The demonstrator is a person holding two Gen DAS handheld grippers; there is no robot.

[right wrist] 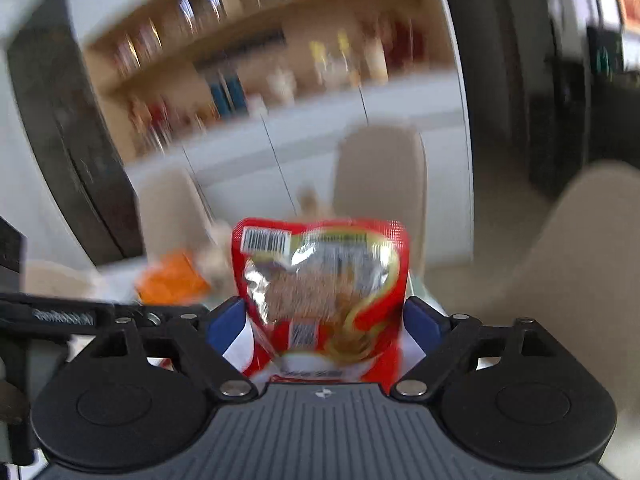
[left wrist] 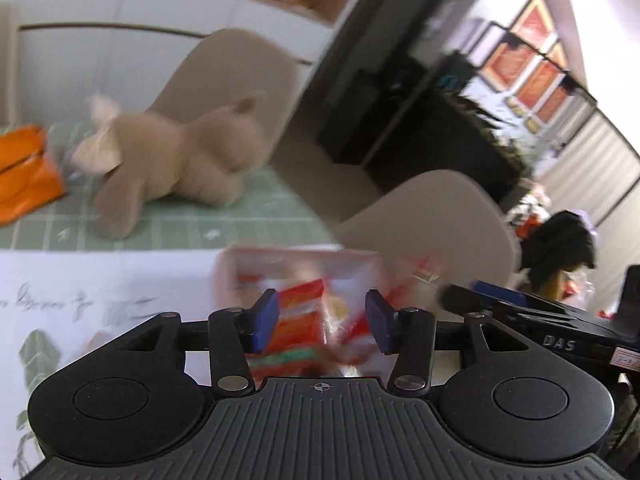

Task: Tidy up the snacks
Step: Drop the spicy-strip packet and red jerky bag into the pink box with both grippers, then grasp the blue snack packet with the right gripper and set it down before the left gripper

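Observation:
My right gripper (right wrist: 324,320) is shut on a red snack bag (right wrist: 322,280) with a clear window and a barcode, held upright above the table. My left gripper (left wrist: 322,320) is open; its blue pads (left wrist: 266,318) stand either side of a pink-rimmed clear box (left wrist: 300,276) that holds red and orange snack packets (left wrist: 298,320). Whether the pads touch the box is blurred. An orange snack bag (left wrist: 24,172) lies at the far left of the green mat, and it shows in the right wrist view (right wrist: 172,280) too.
A beige plush toy (left wrist: 176,160) lies on the green checked mat (left wrist: 240,220). A white printed sheet (left wrist: 80,300) covers the near table. Beige chairs (left wrist: 432,224) stand beyond the table edge. The right gripper's body (left wrist: 540,316) reaches in at the right. White cabinets and shelves stand behind.

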